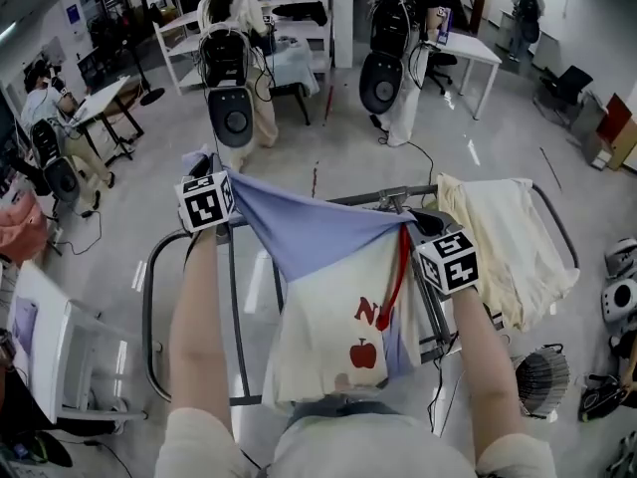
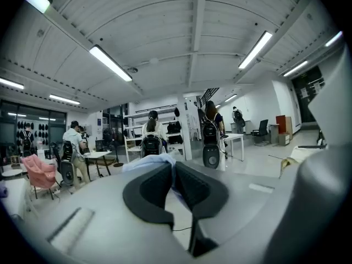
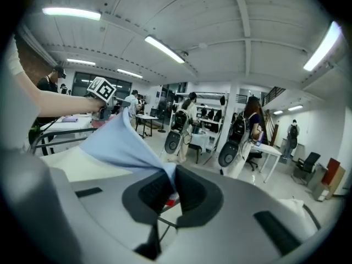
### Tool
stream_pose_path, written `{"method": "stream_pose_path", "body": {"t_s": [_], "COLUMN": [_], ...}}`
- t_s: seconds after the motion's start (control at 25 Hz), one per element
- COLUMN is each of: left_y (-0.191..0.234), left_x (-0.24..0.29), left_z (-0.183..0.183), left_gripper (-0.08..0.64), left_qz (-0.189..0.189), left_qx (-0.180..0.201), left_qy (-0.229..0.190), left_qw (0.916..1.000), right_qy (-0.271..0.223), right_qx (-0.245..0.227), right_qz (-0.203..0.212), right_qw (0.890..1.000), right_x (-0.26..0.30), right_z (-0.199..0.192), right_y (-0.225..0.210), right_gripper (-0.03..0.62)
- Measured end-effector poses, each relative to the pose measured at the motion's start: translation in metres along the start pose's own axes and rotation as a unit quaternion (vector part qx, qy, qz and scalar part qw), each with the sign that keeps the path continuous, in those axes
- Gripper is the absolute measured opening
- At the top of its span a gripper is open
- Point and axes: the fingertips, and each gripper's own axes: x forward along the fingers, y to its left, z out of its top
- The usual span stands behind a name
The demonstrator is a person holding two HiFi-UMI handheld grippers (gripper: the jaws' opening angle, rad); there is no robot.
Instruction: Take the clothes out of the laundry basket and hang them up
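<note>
While the shirt [image 1: 328,297] stretches across the rack [image 1: 149,302], a cream garment [image 1: 508,247] drapes alongside.

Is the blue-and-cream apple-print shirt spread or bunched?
Spread: the left tool and right tool pinch the blue-and-cream apple-print shirt taut between them; its body hangs open below.
</note>
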Motion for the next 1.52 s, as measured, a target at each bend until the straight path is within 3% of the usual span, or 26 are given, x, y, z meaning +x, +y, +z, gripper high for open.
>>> {"method": "stream_pose_path", "body": {"t_s": [0.32, 0.48, 0.64, 0.88, 1.16, 1.52], "left_y": [-0.074, -0.091, -0.100, -0.119, -0.155, -0.155], "left_x": [0.087, 0.100, 0.085, 0.016, -0.116, -0.274], "left_z": [-0.068, -0.104, -0.108, -0.093, -0.101, -0.130], "left_gripper": [0.051, 0.322, 0.324, 0.322, 0.322, 0.311], "left_qz": [-0.096, -0.150, -0.171, -0.211, -0.255, -0.241], "left_qx": [0.012, -0.005, -0.018, -0.038, -0.054, -0.077], "left_qy": [0.062, 0.121, 0.113, 0.088, 0.081, 0.076], "left_qw": [0.9933, 0.9812, 0.9786, 0.9729, 0.9619, 0.9644], "right_qy": [0.047, 0.061, 0.064, 0.050, 0.019, -0.006], "right_qx": [0.041, 0.055, 0.062, 0.058, 0.053, 0.053], "right_qz": [-0.071, -0.097, -0.111, -0.109, -0.099, -0.094], "right_qw": [0.996, 0.992, 0.990, 0.991, 0.993, 0.994], "right_x": [0.015, 0.018, 0.012, 0.005, -0.009, -0.009], "right_z": [-0.043, -0.051, -0.055, -0.046, -0.044, -0.034], "right_y": [-0.035, -0.047, -0.051, -0.045, -0.042, -0.038], "right_gripper": [0.006, 0.006, 0.006, 0.006, 0.006, 0.006]}}
